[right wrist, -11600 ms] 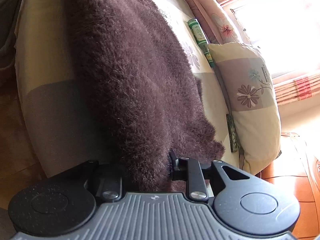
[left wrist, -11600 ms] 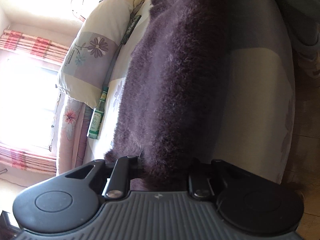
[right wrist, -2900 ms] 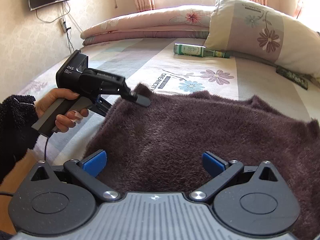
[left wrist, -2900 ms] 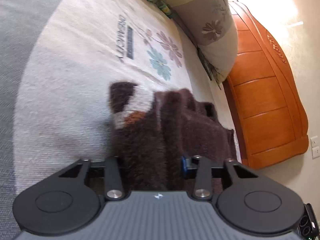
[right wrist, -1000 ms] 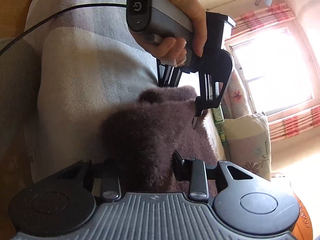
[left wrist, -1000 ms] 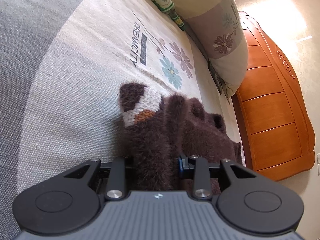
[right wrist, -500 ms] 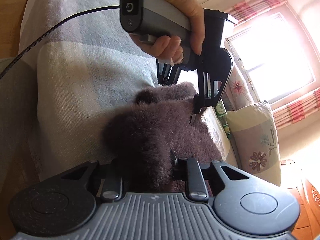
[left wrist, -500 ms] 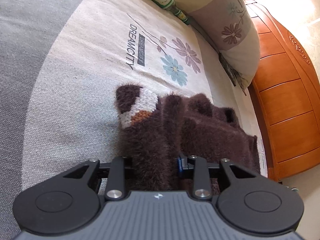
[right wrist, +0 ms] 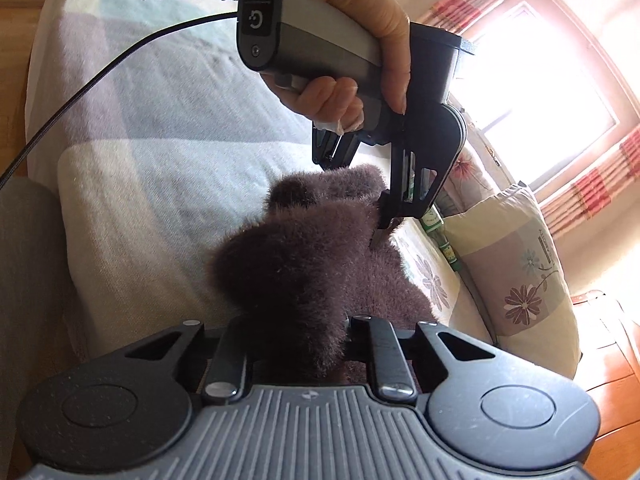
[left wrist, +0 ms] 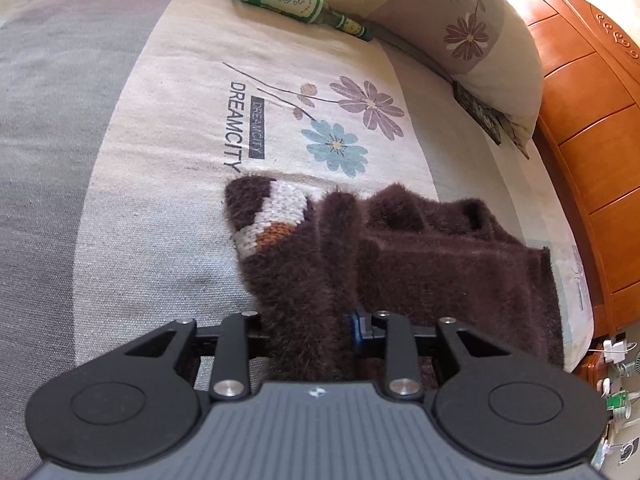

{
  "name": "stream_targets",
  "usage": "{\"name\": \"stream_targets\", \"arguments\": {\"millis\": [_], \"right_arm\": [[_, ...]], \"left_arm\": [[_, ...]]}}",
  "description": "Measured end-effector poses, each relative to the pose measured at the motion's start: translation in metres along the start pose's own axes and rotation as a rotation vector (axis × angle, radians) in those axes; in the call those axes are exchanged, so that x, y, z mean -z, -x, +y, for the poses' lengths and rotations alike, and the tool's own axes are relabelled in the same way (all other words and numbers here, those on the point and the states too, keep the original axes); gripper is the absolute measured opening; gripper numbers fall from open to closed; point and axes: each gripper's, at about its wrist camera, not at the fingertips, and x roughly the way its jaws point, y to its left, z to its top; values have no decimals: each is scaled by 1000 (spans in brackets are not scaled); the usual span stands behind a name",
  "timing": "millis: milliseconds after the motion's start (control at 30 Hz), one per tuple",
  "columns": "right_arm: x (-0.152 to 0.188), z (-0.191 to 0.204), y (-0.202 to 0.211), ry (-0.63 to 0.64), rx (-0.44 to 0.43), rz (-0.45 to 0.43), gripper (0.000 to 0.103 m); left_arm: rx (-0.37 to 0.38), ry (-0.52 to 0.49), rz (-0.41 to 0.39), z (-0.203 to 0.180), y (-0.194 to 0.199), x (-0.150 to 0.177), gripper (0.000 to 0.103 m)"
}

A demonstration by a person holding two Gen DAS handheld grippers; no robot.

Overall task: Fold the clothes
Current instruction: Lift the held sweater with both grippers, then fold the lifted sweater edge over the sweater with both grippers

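Both sets of fingers clamped on the fuzzy brown sweater (left wrist: pixel 420 264), which lies bunched on the bed (left wrist: pixel 160 208). Left gripper (left wrist: pixel 308 330): fur buries the fingertips, one blue pad edge shows. Right gripper (right wrist: pixel 296 336): fingertips fully hidden in pile. Sweater's far end is covered by my left hand (right wrist: pixel 360 76) in the right view. Green bottle (left wrist: pixel 296 2) by the pillow (left wrist: pixel 480 36), neck partly tucked under.

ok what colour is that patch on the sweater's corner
White with an orange-brown bit, set in the dark brown fuzzy sweater; the patch shows best in the left wrist view.
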Motion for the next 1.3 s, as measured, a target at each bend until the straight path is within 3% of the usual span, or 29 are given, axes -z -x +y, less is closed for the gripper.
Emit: {"name": "stream_targets", "arguments": {"millis": [700,1300], "right_arm": [[20,-84,31,-281,31,-129,20],[86,-166,63,-558,89,-175,20]], "left_arm": [[-157,-209,-47,-119,35,-23,28],[-212,-378,-55,-249,15,-35,29]]}}
